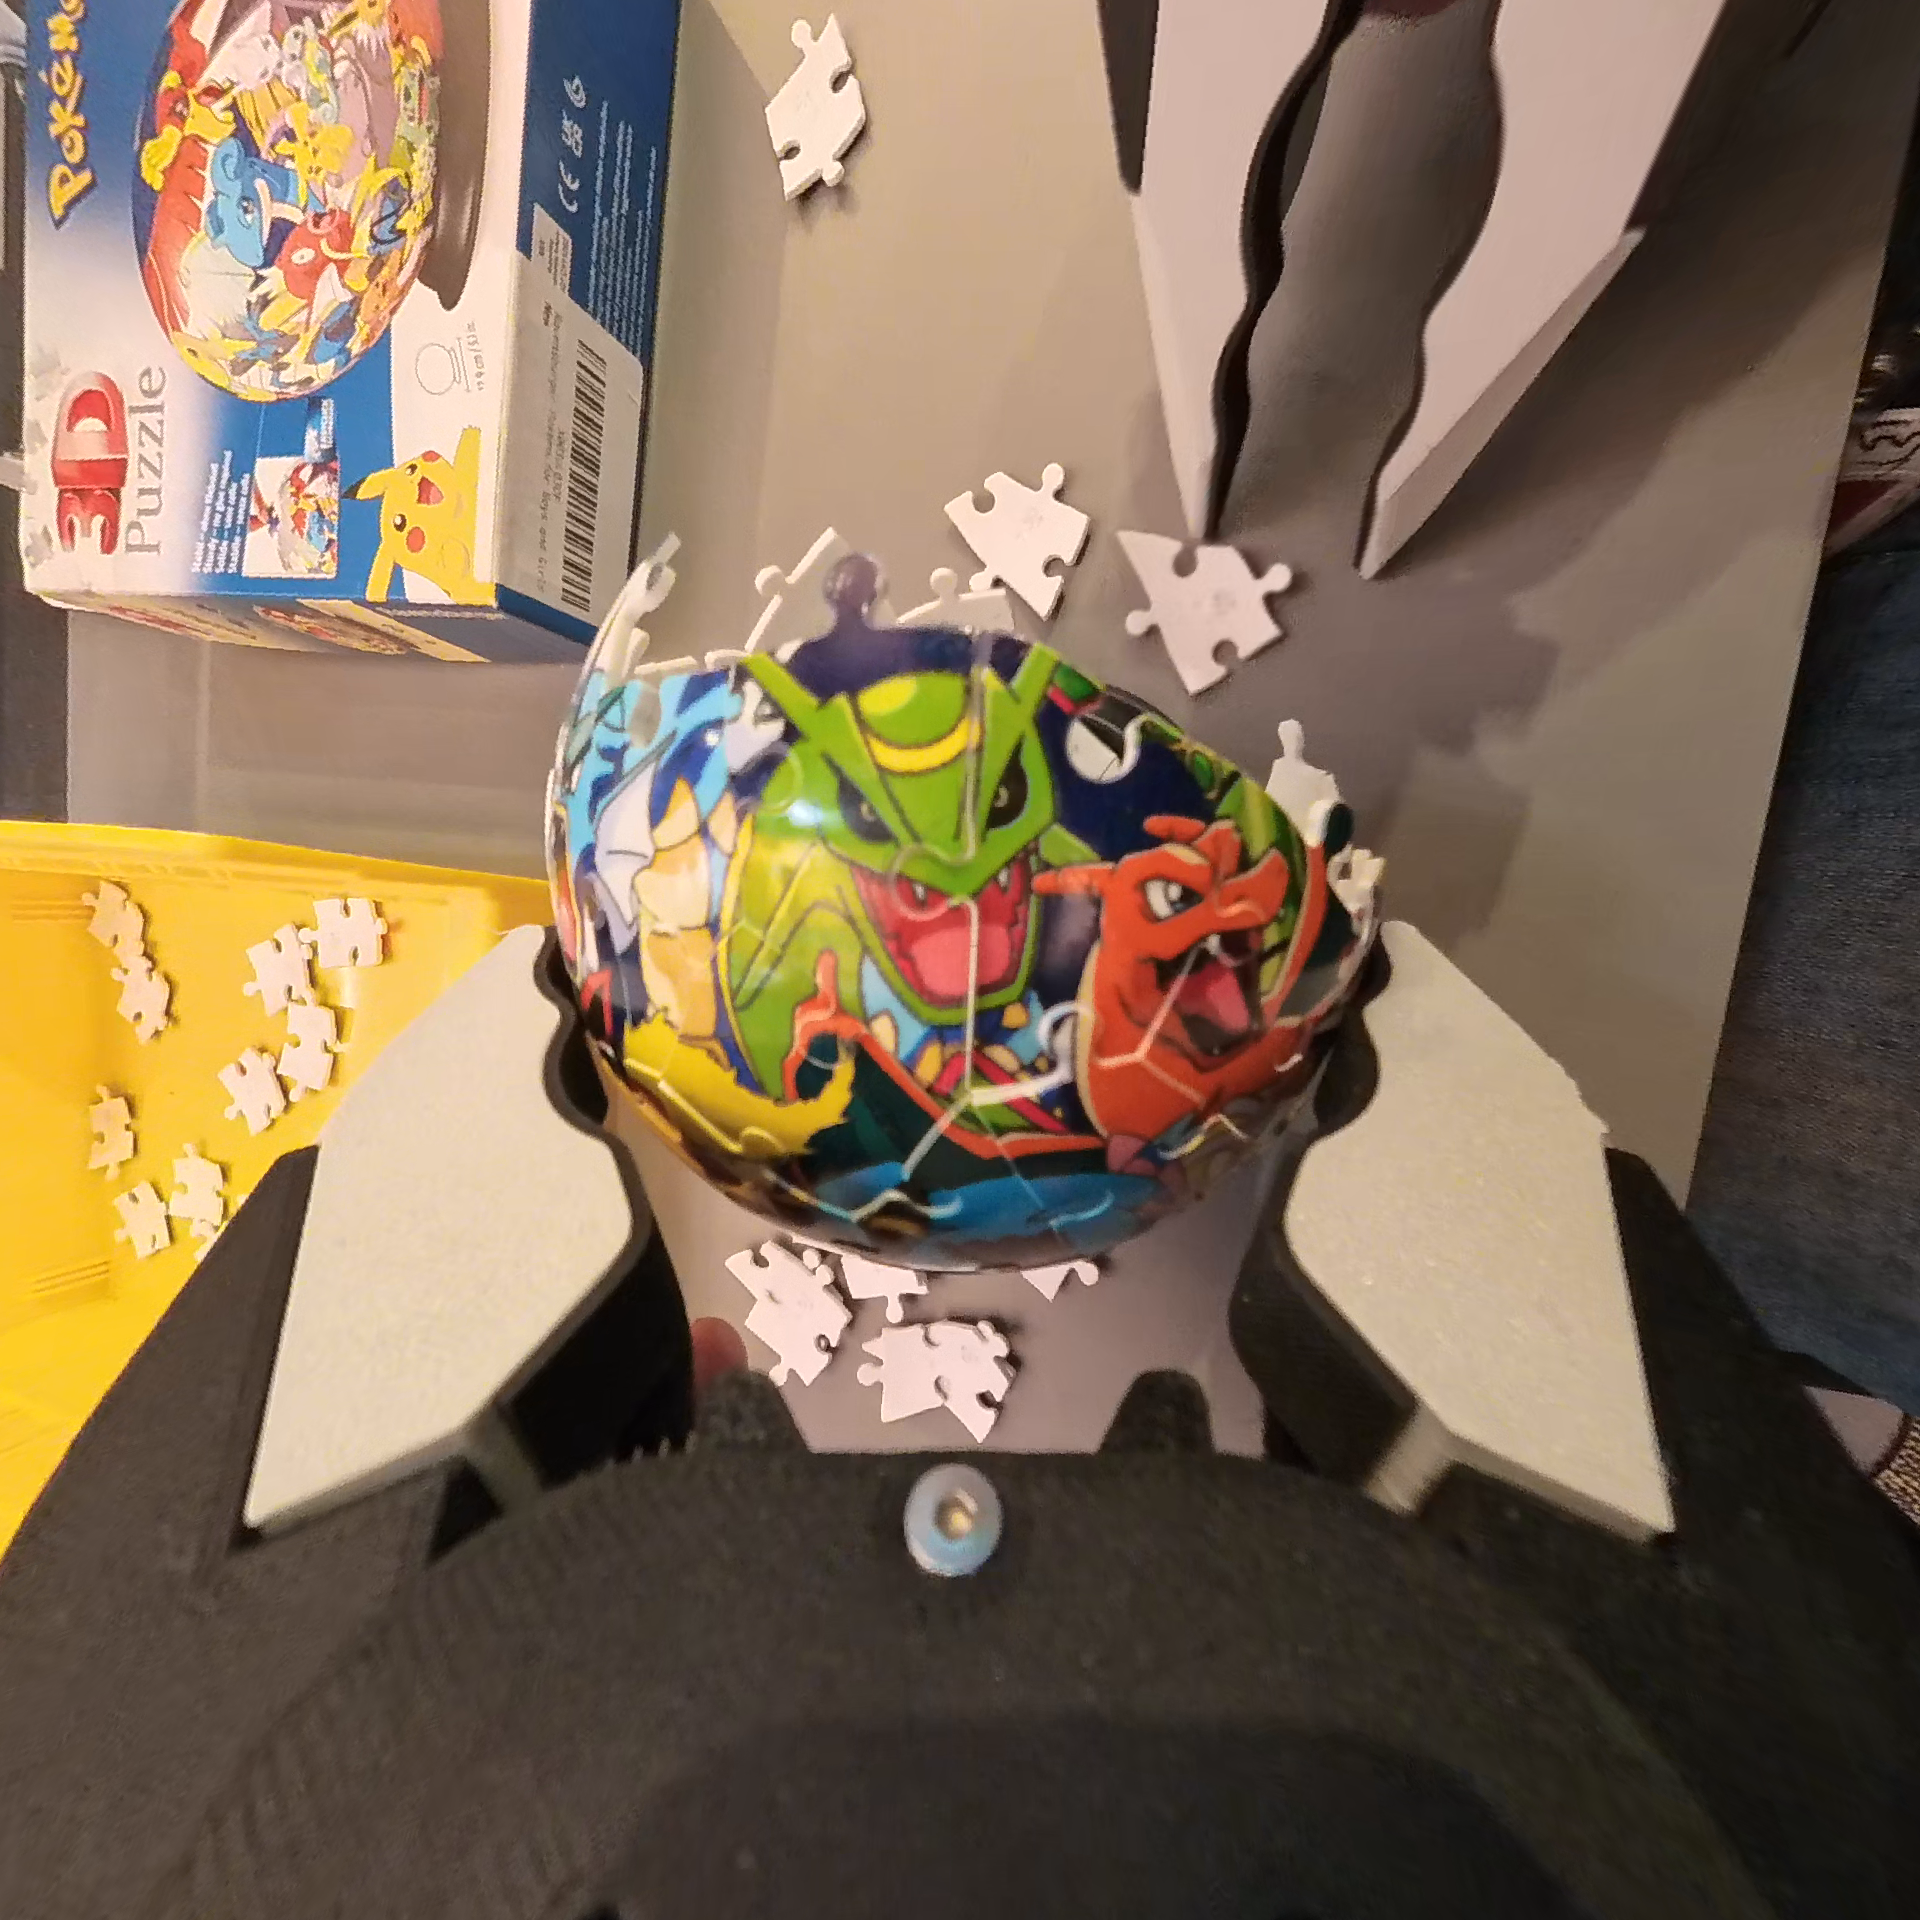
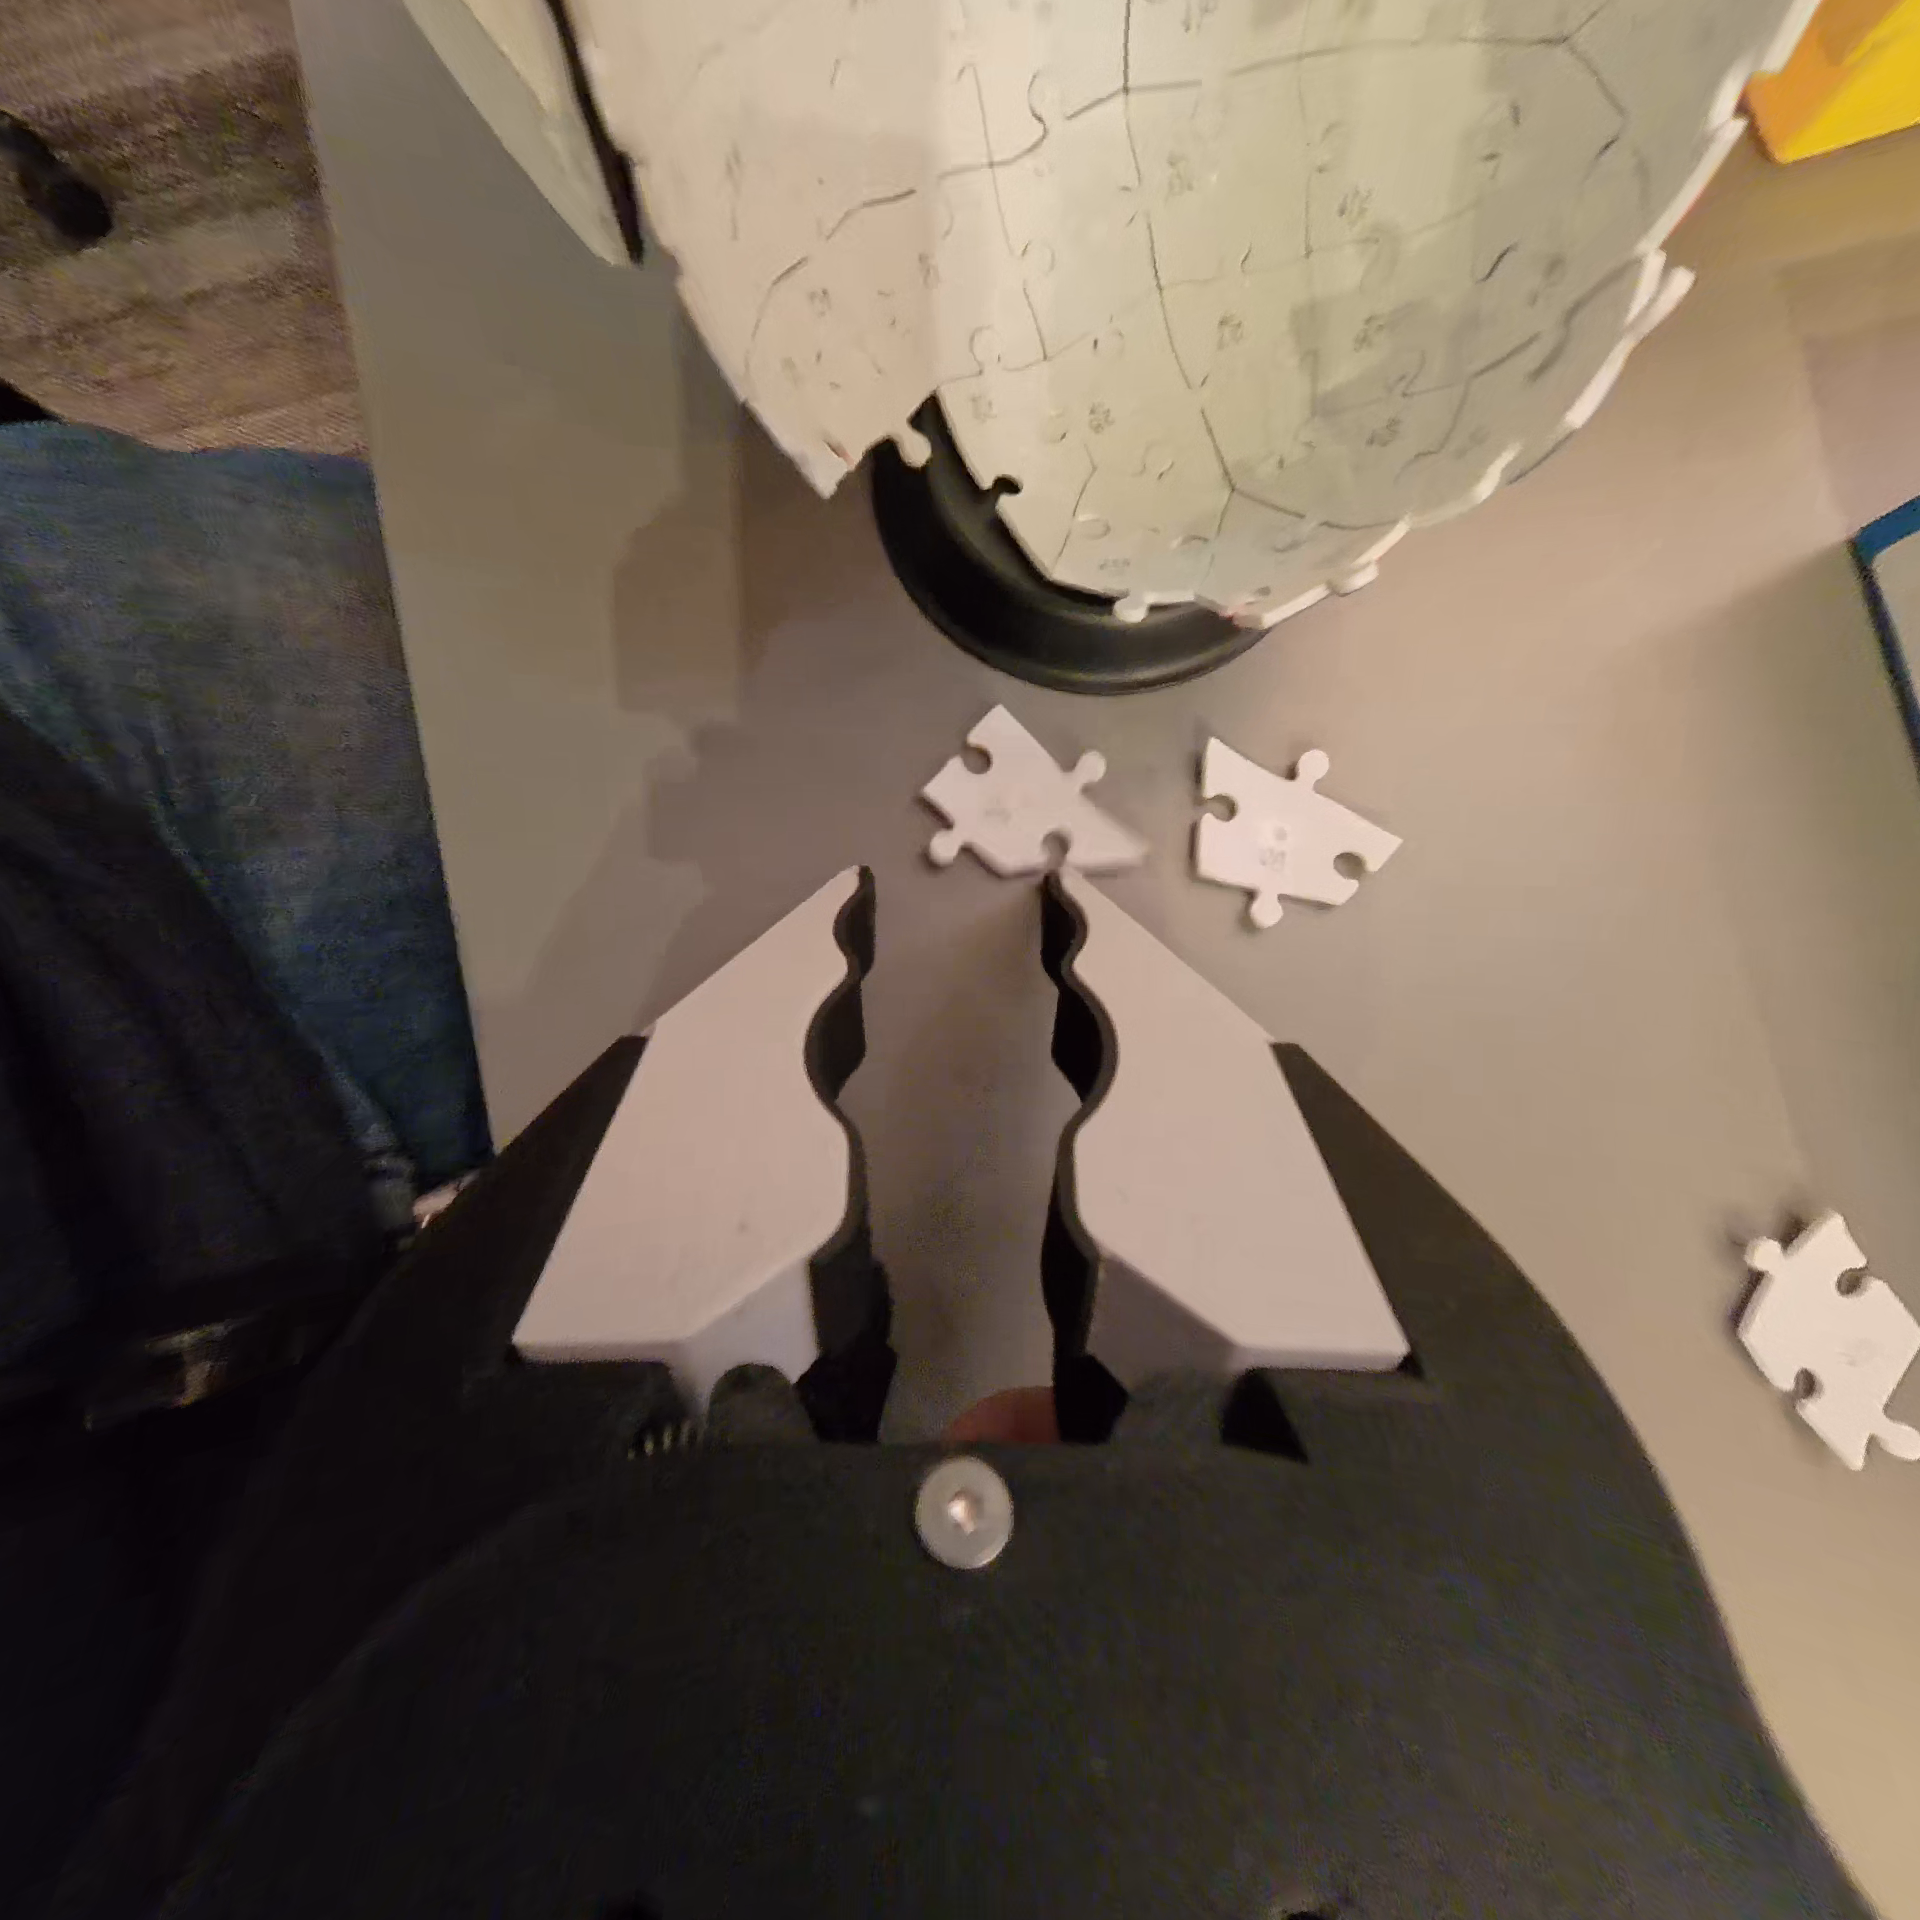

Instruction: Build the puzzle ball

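Note:
The half-built puzzle ball [image 1: 935, 935] has colourful cartoon creatures on its outside and an open, jagged top edge. My left gripper [image 1: 961, 966] is shut on the ball, one finger on each side. The right wrist view shows the ball's white inside [image 2: 1195, 260] resting on a black ring stand [image 2: 1039, 623]. My right gripper [image 2: 956, 883] is open by a narrow gap and empty, tips low over the table. A white loose piece [image 2: 1029, 810] lies just beyond its tips and a second piece [image 2: 1288, 831] lies to the right. The right gripper also shows in the left wrist view [image 1: 1288, 520].
A yellow tray [image 1: 62, 1299] at the left holds several white pieces. The puzzle box [image 1: 312, 312] lies at the back left. Loose pieces lie behind the ball [image 1: 1023, 535], in front of it [image 1: 800, 1309] and farther off [image 1: 821, 104]. A person's blue-clad leg [image 2: 208, 727] borders the grey table [image 2: 1455, 1091].

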The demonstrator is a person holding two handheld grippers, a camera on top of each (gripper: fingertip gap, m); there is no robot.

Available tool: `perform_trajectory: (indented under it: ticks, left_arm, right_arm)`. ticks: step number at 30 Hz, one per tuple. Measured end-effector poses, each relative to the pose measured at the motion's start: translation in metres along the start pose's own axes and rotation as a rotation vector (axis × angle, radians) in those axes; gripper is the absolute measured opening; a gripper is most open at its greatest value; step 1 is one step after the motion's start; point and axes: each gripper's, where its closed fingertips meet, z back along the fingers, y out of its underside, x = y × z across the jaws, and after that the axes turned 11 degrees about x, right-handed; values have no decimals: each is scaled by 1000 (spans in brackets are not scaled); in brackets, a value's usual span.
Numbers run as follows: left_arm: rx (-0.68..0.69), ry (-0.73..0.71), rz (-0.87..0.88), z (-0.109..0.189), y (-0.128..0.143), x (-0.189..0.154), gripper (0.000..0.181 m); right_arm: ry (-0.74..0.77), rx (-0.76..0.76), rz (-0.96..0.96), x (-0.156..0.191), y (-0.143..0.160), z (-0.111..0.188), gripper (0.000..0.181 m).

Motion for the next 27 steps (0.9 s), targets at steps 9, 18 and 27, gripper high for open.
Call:
perform_trajectory:
  ticks: [9, 18, 27]
  left_arm:
    - [1, -1, 1, 0, 0, -1, 134]
    - [-3, -1, 9, 1, 2, -1, 134]
    - [-4, -4, 3, 0, 1, -1, 134]
  right_arm:
    - [-5, -24, 41, -13, -14, -8, 37]
    - [60, -22, -29, -16, -11, -3, 35]
    - [125, -21, -132, -14, -17, -9, 34]
